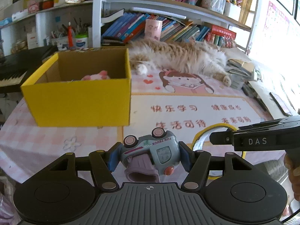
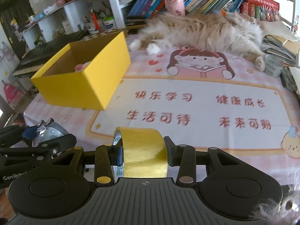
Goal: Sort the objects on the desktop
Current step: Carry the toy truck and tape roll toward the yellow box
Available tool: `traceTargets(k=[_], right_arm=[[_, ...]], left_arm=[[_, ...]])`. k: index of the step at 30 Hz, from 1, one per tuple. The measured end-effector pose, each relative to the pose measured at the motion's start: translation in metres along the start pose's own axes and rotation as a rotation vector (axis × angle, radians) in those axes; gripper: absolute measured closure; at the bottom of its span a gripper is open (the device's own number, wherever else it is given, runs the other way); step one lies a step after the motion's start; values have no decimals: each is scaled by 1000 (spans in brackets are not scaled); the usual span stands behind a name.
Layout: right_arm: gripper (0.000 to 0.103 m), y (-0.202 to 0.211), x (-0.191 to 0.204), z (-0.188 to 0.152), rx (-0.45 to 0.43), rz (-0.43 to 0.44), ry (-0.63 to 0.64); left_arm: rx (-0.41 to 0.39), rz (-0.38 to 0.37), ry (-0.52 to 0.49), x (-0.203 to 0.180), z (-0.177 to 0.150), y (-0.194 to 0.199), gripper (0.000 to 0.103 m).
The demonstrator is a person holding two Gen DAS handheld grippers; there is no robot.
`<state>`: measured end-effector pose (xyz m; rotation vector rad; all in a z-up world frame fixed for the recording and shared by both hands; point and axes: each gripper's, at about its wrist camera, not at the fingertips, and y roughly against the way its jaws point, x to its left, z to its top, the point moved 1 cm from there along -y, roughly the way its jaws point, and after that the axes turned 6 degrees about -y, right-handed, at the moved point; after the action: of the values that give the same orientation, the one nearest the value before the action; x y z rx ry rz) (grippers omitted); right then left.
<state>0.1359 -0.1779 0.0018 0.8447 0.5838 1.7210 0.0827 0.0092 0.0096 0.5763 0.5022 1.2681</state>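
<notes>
Two loads carried at once, both above the pink printed surface (image 2: 206, 101). Left hand-held gripper (image 1: 148, 154) clenched on a toy truck (image 1: 150, 153), tipped on its side with wheels up, blue pads pressing on its front and rear ends. Right hand-held gripper (image 2: 144, 154) clamped on a roll of yellow tape (image 2: 144, 150), standing on edge, pads against its two flat faces, so the roll's axis runs across from pad to pad. Yellow box (image 1: 78, 97) open on top, ahead and to the left of both, well apart, with something pink and soft already inside. Seen from the left wrist, near wall of the box faced almost square on; seen from the right wrist, box further to the left and turned corner-first. So, as a judgement, left hand nearer to the box and better lined up, right hand with a longer way across. Probably the step of bringing both things over the rim, not yet reached. Fluffy cat (image 2: 206, 31) lying at the far edge beside the box, near the route; care needed there.
</notes>
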Motion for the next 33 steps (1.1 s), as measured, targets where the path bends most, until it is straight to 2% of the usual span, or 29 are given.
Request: traceTargets(k=[16, 25, 33], right_arm=[[65, 2, 69, -44, 62, 76, 91], [65, 2, 94, -51, 73, 104, 141], [65, 0, 114, -43, 80, 145, 189]], left_arm=[[-1, 63, 87, 37, -41, 46, 40], [-18, 93, 120, 50, -49, 61, 40], [-20, 119, 162, 63, -51, 64, 40]])
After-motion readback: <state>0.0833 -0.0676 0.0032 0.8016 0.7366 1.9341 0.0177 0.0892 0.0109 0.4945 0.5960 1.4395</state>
